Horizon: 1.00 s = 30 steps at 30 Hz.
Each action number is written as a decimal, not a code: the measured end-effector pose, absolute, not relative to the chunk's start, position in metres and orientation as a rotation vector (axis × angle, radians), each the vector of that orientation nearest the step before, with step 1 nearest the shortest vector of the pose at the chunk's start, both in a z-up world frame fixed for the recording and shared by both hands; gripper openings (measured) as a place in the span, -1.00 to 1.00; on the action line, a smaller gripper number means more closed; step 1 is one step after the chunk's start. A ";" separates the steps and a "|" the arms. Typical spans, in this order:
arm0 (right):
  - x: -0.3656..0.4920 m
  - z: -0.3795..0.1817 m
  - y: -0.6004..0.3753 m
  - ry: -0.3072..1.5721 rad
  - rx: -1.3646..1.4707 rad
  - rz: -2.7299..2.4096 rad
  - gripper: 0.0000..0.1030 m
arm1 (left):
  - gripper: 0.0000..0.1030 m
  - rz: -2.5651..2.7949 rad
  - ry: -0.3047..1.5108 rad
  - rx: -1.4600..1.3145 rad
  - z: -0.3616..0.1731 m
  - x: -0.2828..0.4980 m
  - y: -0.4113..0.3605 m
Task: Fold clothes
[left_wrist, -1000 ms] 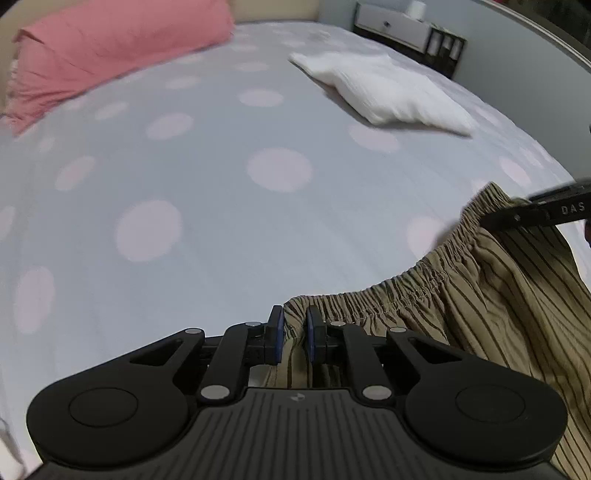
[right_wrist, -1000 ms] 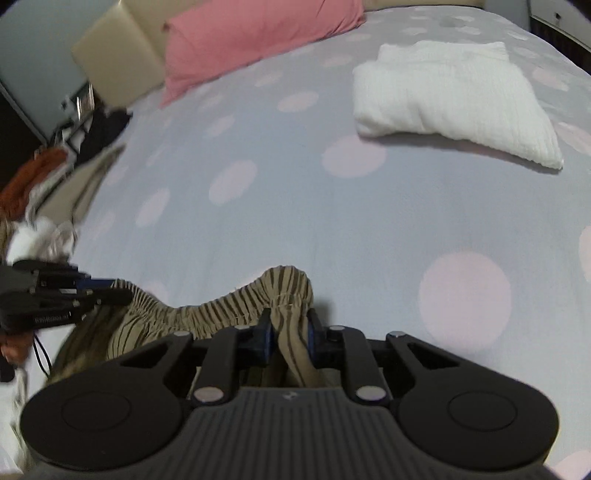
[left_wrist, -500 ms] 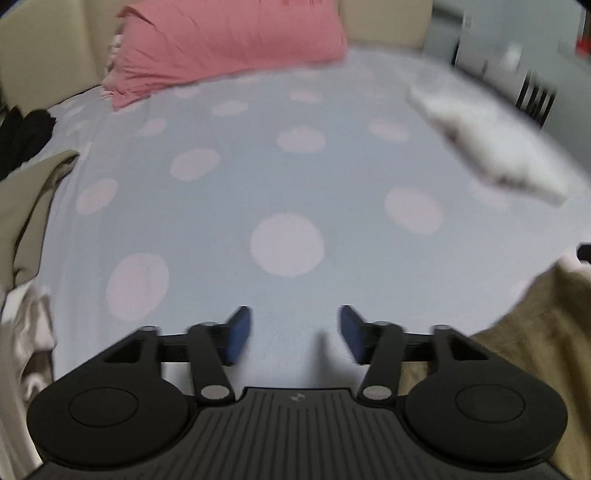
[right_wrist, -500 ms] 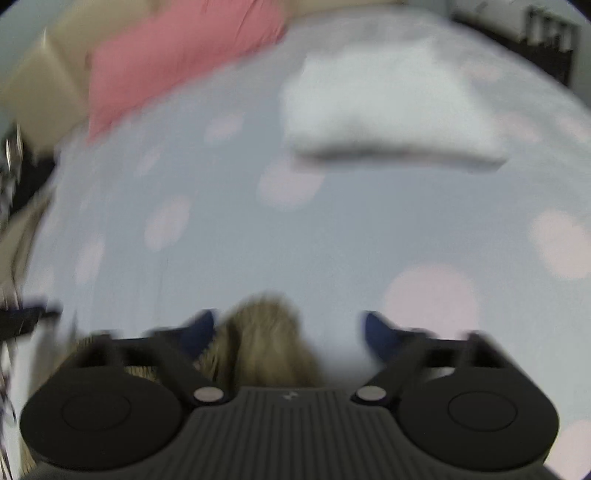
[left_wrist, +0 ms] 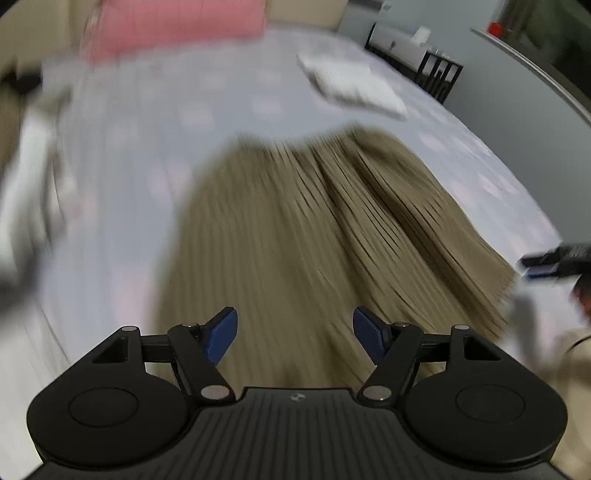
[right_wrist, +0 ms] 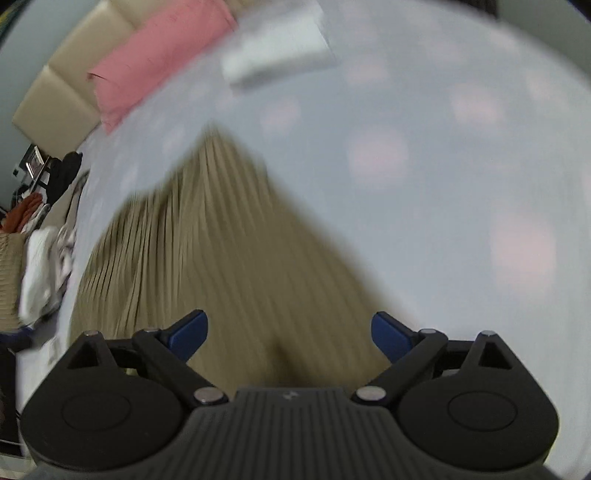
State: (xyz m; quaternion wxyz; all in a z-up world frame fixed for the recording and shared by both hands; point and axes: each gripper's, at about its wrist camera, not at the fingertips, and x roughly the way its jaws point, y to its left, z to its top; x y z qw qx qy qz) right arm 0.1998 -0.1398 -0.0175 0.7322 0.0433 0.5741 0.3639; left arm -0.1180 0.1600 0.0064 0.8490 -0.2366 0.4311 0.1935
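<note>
Now both tongs gape wide, empty, over the striped garment (left_wrist: 314, 229).
Next fold needs an edge regripped; white folded cloth (left_wrist: 351, 85) lies at 1 o'clock.

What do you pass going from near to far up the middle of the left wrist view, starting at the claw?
Left claw, open → tan striped garment → polka-dot bed sheet → pink pillow at the head of the bed.

left hand-held gripper (left_wrist: 294, 340) spread wide (blue pads), right hand-held gripper (right_wrist: 290, 336) likewise
</note>
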 end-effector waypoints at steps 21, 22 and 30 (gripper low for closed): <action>0.086 -0.087 -0.146 1.416 0.511 0.678 0.59 | 0.32 0.751 0.859 -1.165 -0.113 -0.102 0.123; 0.084 -0.085 -0.142 1.402 0.477 0.684 0.37 | 0.32 0.756 0.856 -1.185 -0.115 -0.099 0.126; 0.077 -0.085 -0.134 1.346 0.305 0.644 -0.98 | -0.72 0.860 0.913 -1.096 -0.124 -0.077 0.133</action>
